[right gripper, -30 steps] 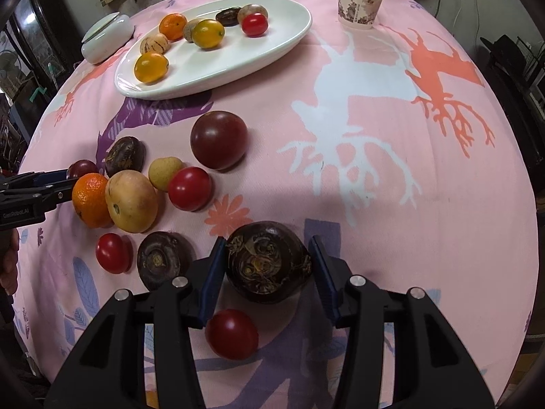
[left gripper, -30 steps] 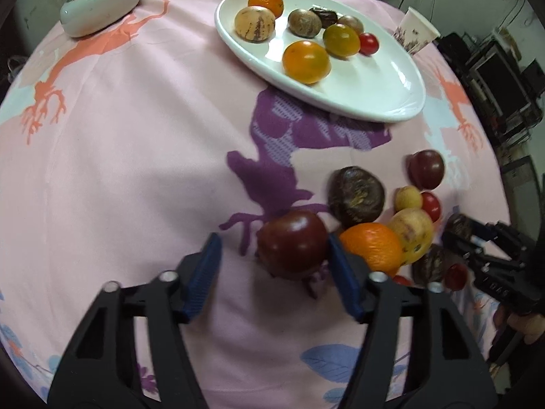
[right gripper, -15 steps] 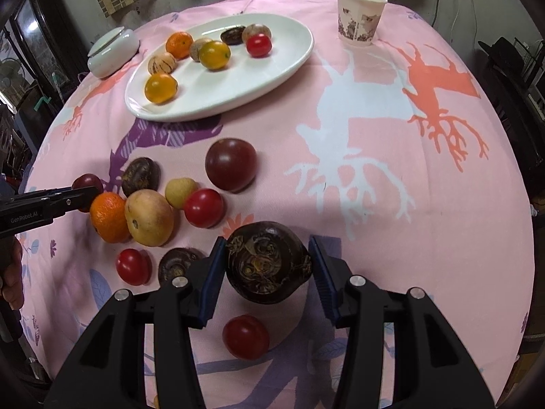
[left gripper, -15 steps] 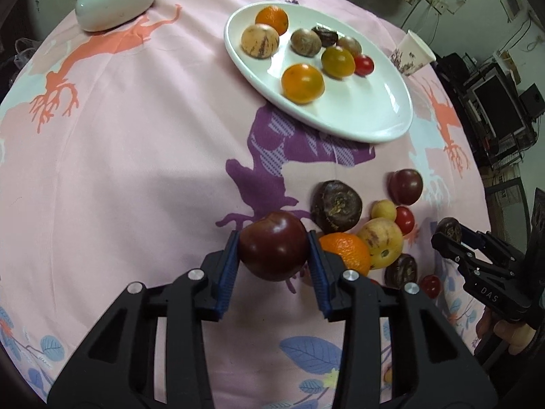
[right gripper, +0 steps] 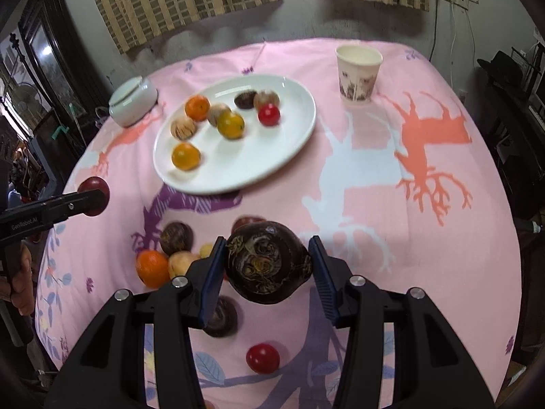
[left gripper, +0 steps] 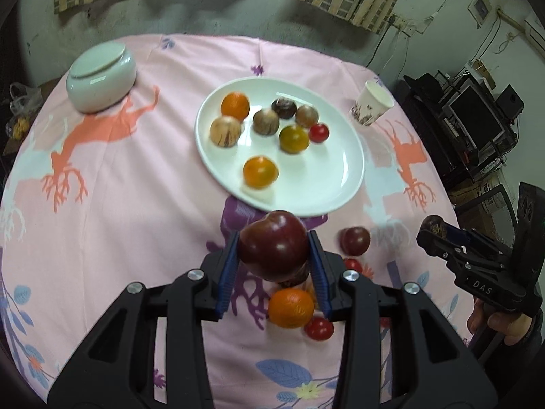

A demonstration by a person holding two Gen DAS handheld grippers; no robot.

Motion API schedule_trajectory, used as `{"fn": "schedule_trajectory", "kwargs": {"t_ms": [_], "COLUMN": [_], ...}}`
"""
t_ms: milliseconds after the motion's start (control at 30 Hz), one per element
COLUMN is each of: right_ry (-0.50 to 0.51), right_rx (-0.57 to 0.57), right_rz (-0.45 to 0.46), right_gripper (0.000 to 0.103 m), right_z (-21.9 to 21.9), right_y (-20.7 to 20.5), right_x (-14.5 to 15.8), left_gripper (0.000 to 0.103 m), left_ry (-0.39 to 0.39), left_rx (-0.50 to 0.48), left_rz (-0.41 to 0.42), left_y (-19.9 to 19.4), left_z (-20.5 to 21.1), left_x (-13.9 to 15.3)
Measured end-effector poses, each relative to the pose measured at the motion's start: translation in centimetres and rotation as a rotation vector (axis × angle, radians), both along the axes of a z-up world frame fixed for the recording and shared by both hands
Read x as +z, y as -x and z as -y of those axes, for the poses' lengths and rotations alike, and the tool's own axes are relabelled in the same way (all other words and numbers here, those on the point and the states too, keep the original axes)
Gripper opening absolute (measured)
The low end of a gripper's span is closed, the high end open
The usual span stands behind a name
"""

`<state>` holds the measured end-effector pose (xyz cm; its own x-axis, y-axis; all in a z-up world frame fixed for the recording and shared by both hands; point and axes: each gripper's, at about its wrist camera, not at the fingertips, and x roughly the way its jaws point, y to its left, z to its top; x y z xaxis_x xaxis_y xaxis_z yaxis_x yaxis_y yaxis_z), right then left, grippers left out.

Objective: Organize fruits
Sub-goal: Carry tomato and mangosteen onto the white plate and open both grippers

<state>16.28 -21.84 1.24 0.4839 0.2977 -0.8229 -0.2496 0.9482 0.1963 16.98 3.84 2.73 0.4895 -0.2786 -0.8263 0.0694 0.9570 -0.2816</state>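
My left gripper is shut on a dark red plum and holds it above the cloth, just short of the white oval plate. My right gripper is shut on a dark brown wrinkled fruit, also lifted. The plate holds several fruits, among them an orange and a red tomato. Loose fruits lie on the cloth below: an orange, a dark plum, red tomatoes.
A pale lidded bowl stands at the far left of the pink tablecloth. A paper cup stands beyond the plate. Black shelving with electronics stands to the right of the table.
The left gripper closed on the plum and lifted it toward the plate. The right gripper rose with the dark brown fruit in it. Both views now sit higher above the table.
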Motion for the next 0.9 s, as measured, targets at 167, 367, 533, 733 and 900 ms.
{"fn": "schedule_trajectory", "kwargs": {"t_ms": [167,367,533,733,900], "right_ry": [-0.016,-0.028,-0.028,-0.034,-0.037], "right_rx": [0.015,0.040,0.058,0.060,0.055], "right_rz": [0.059,0.095,0.098,0.086,0.055], "right_gripper": [0.049,0.049,0.049,0.049,0.049], "right_z": [-0.4,-1.5,-2.8,-3.6,-4.0], "right_y": [-2.4,-5.3,-7.4,-10.6,-13.0], "right_x": [2.1,3.0,2.3,0.6,-1.3], "left_gripper": [0.039,0.040,0.040,0.040,0.040], "left_ry": [-0.003,-0.018,-0.015,-0.022,-0.028], "left_rx": [0.001,0.001,0.030,0.052,0.030], "left_rz": [0.037,0.049,0.038,0.016,0.005], "left_y": [-2.3,-4.6,-7.0,-10.0,-12.5], "left_z": [0.1,0.2,-0.1,-0.2,0.6], "left_x": [1.3,1.4,0.3,-1.5,-3.0]}}
